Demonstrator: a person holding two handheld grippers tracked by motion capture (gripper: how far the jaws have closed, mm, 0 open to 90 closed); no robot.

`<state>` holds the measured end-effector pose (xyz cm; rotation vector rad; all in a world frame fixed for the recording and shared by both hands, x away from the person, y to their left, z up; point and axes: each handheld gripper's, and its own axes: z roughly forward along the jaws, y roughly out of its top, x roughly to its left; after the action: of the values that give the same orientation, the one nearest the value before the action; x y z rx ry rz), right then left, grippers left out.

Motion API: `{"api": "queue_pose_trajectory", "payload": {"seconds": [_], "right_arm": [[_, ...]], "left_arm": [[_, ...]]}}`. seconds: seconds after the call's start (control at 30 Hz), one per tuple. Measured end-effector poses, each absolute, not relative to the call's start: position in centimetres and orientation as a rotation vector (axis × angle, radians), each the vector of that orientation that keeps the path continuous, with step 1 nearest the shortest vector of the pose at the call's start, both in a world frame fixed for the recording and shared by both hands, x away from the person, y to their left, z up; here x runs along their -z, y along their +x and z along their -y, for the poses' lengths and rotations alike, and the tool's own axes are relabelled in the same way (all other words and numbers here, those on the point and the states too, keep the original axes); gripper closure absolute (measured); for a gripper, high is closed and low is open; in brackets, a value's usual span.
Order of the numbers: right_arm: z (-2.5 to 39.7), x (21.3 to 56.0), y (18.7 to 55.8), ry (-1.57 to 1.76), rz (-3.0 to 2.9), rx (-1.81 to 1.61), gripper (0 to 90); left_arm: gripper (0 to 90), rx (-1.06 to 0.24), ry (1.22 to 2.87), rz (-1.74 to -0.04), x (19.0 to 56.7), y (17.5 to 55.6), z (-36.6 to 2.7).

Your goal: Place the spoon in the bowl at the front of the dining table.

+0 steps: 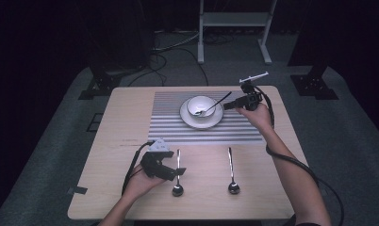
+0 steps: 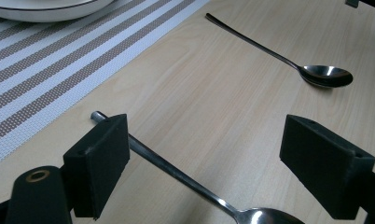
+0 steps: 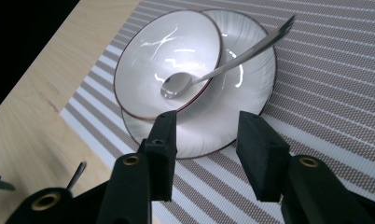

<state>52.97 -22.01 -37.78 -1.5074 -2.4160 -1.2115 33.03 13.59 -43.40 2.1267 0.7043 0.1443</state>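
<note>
High view: the left gripper (image 1: pixel 174 173) rests on the wooden table (image 1: pixel 126 117), jaws wide around the handle of the near-left spoon (image 1: pixel 177 176). The right gripper (image 1: pixel 226 106) hovers beside the plate (image 1: pixel 215 122).

Left gripper view: the spoon handle (image 2: pixel 176 172) lies between the spread jaws, untouched.

Right gripper view: jaws parted, empty, facing a bowl (image 3: pixel 148 60) that holds another spoon (image 3: pixel 213 70).

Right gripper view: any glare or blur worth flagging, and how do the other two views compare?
Right gripper view: bright glare streaks inside the bowl, near tongs soft. Left gripper view: sharp wood grain, highlight on the far spoon. High view: table lit, surroundings very dark.
</note>
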Motion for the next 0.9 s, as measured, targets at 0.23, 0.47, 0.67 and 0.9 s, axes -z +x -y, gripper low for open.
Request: {"api": "queue_pose_trajectory", "payload": {"seconds": [0.23, 0.47, 0.67, 0.9], "right_arm": [[21.8, 37.7, 52.2, -1.464, 2.433, 1.199, 50.1], [21.6, 37.9, 51.6, -1.437, 2.433, 1.191, 47.0], [21.2, 38.3, 51.2, -1.407, 2.451, 1.17, 44.2], [21.3, 38.8, 50.6, -1.392, 2.439, 1.17, 41.0]], "left_arm": [[14.8, -0.147, 2.128, -0.703, 43.4, 33.0, -13.6], [14.8, -0.148, 2.127, -0.703, 43.4, 33.0, -13.7], [14.8, -0.147, 2.126, -0.703, 43.4, 33.1, -13.7], [14.8, -0.15, 2.124, -0.702, 43.3, 33.1, -13.7]]}}
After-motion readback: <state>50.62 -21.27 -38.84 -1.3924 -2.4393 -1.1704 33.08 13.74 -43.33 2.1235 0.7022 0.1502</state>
